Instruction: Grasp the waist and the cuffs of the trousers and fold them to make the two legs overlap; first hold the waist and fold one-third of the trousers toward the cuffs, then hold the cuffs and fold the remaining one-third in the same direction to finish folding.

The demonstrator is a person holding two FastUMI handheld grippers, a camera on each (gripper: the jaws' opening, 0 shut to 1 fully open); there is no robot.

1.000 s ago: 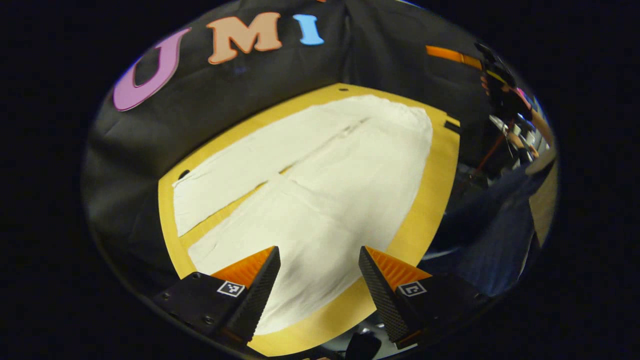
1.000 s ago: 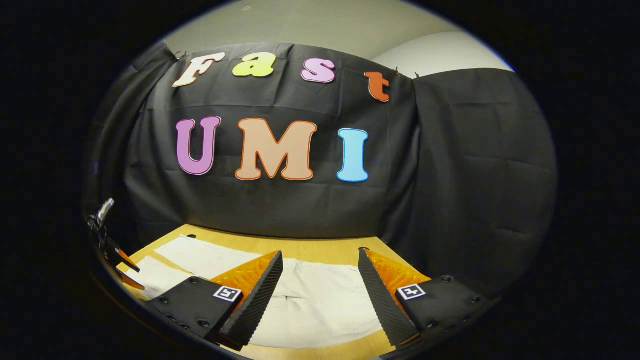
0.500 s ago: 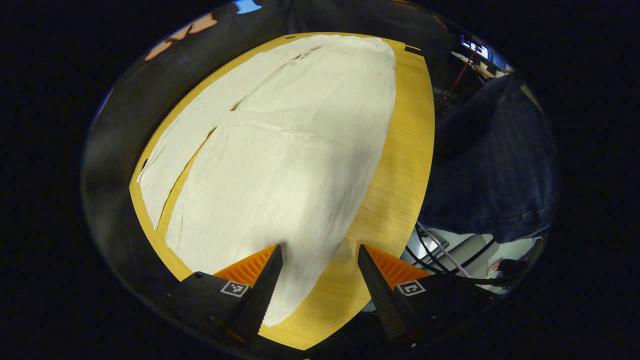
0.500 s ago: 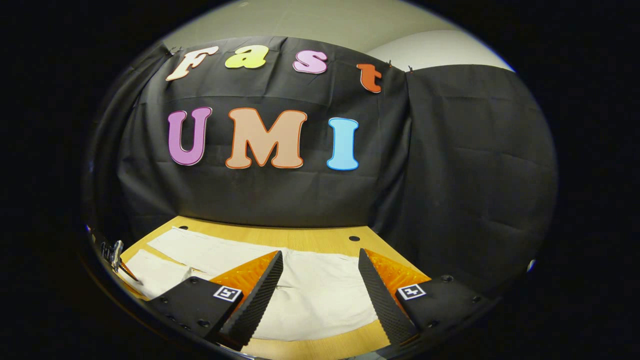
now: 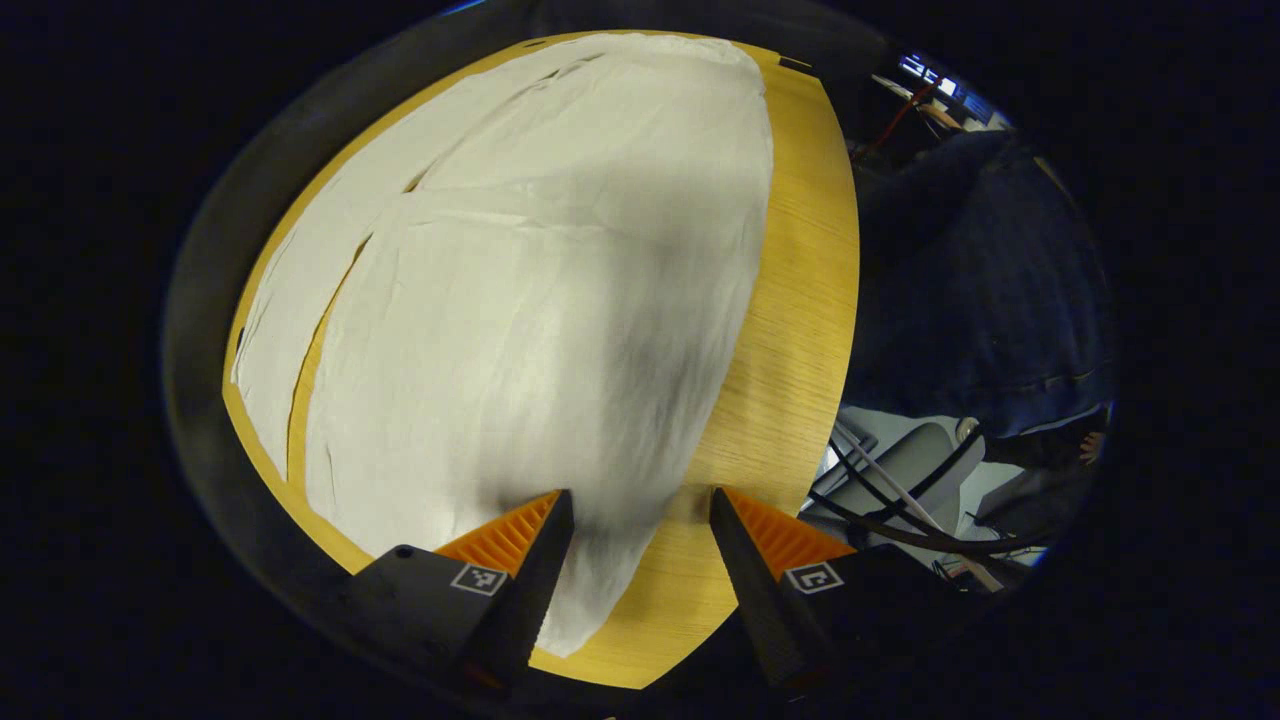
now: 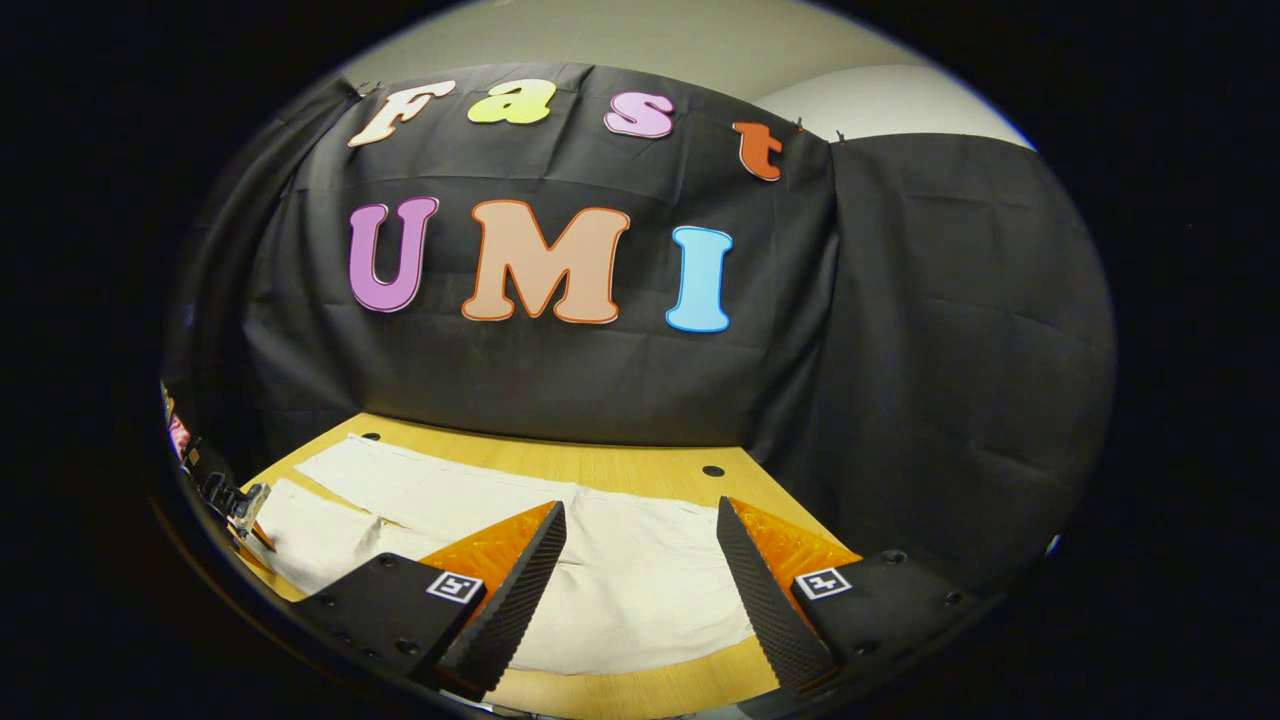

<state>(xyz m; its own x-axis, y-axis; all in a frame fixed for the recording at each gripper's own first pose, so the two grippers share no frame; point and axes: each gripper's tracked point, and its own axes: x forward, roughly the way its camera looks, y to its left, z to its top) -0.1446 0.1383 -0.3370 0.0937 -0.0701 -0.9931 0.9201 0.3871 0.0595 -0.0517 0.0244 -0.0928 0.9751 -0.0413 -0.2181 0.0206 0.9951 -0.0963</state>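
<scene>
White trousers [image 5: 520, 300] lie flat on the wooden table [image 5: 800, 300], their two legs side by side with a thin gap between them. My left gripper [image 5: 637, 500] hangs open over the near leg, close to its cuff end [image 5: 590, 610], fingers apart with nothing between them. In the right gripper view the trousers [image 6: 620, 590] run leftward from the waist end, and my right gripper [image 6: 640, 510] is open above that waist end, holding nothing. The left gripper [image 6: 225, 495] shows small at the far left edge there.
A person in dark clothing [image 5: 980, 280] stands along the table's near edge. Cables and a chair base [image 5: 900, 480] lie on the floor beyond that edge. Black cloth walls [image 6: 900, 350] close the table's back and side. Small holes [image 6: 712, 470] mark the tabletop.
My left gripper has tipped downward and come closer over the near leg's cuff end. The right gripper has barely shifted. Both stay open.
</scene>
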